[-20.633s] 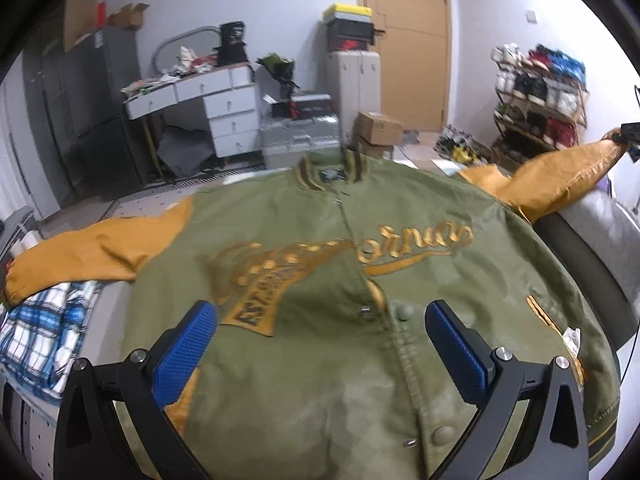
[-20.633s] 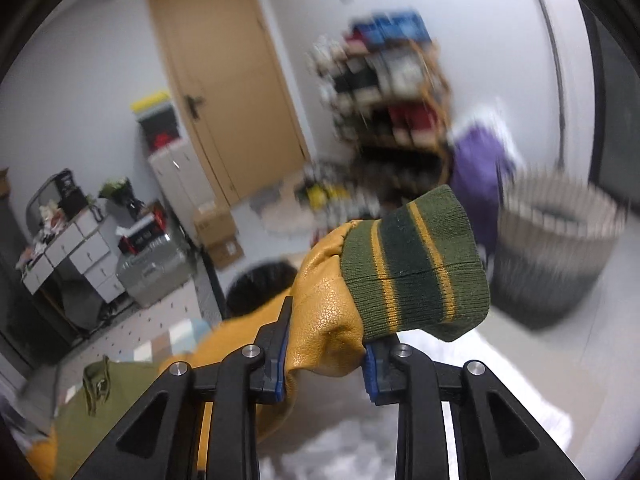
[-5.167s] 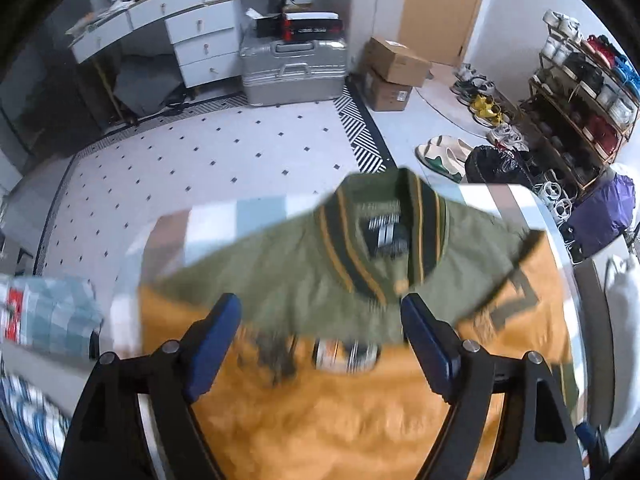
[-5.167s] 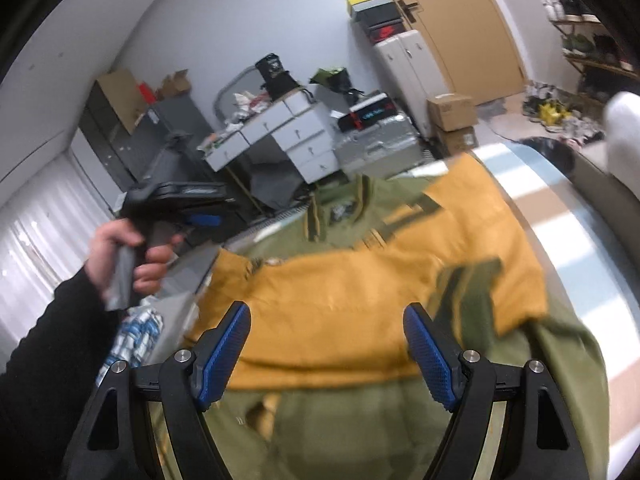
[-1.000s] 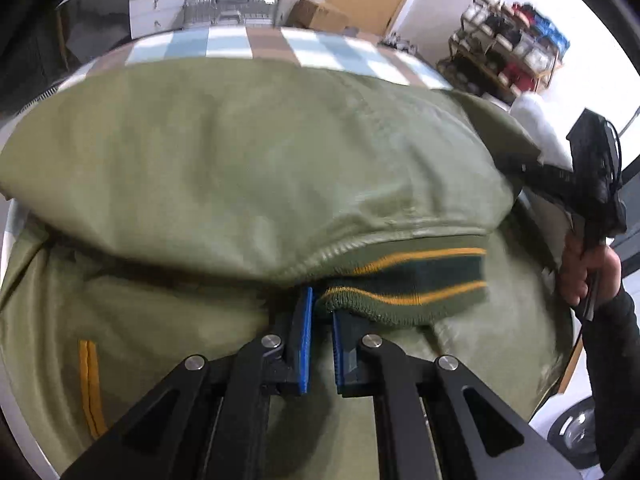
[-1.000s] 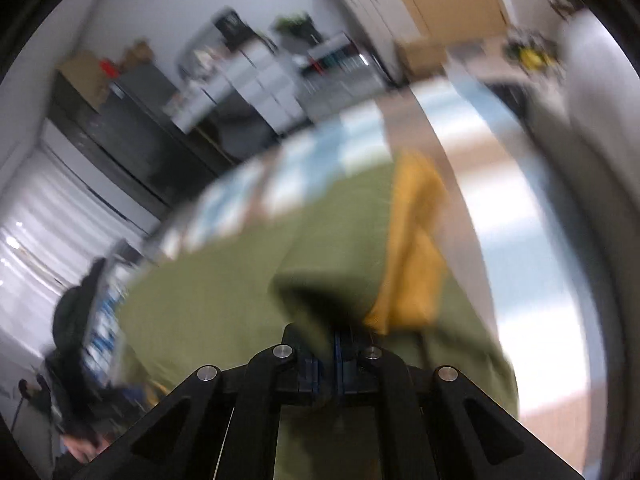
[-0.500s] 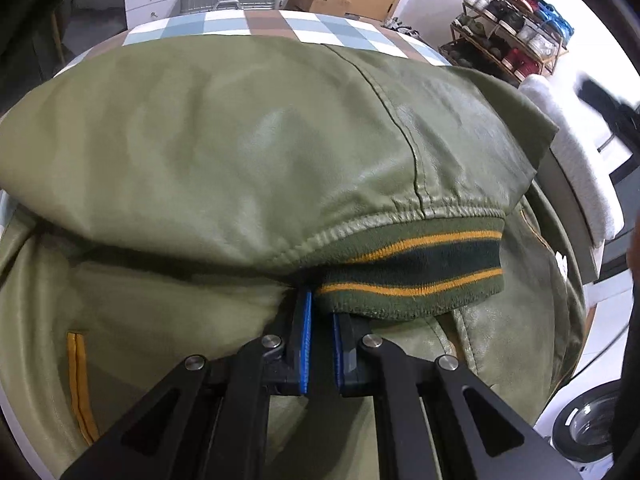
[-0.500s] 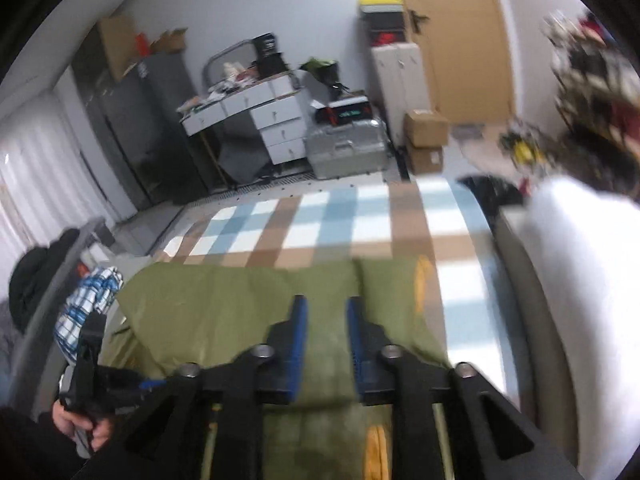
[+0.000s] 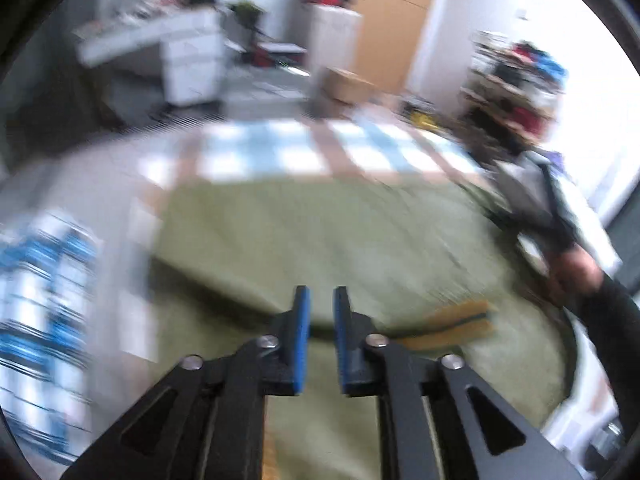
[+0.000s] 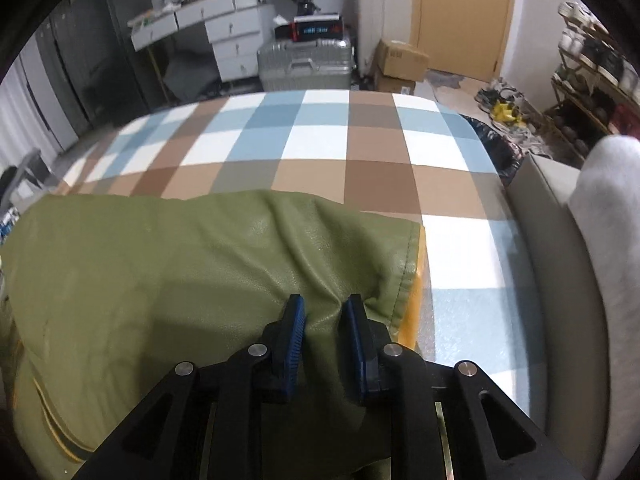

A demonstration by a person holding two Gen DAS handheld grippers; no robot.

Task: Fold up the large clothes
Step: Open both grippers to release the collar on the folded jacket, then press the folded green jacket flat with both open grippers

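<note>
Right wrist view: olive jacket point(image 10: 168, 264) lies folded on the checked bedcover point(image 10: 320, 148), near half of the bed, fold edge running left to right across the middle. A yellow strip of sleeve point(image 10: 416, 296) peeks out along the jacket's right edge. Grey cushion point(image 10: 608, 216) at far right, off the cloth.

Right hand-held gripper point(image 10: 322, 312) sits over the jacket's near right corner. Jaws narrowly apart and closing; a small ridge of olive fabric rises between the blue pads, but I cannot tell whether the pads are pressing on it yet.

Left wrist view: heavily blurred. Left hand-held gripper point(image 9: 319, 312) is above the jacket point(image 9: 320, 232), jaws narrowly apart and opening, nothing between the pads. Striped hem band point(image 9: 456, 324) lies flat just to its right. The person's other hand point(image 9: 576, 272) shows at the right edge, near the jacket's side. Blue plaid garment point(image 9: 44, 280) off to the left.

Judgement on the step: the fold looks laid and the left side let go; what remains is tidying.
- If the right pinch is meant to tug the corner square, take the top layer only and pull level, outward to the right, so the lower layer does not drag.
- Tuck the yellow sleeve strip under the olive edge.
- Material looks stiff and slick; likely to spring back, so press the crease flat before leaving.
- Bring the left side in only once steady.
</note>
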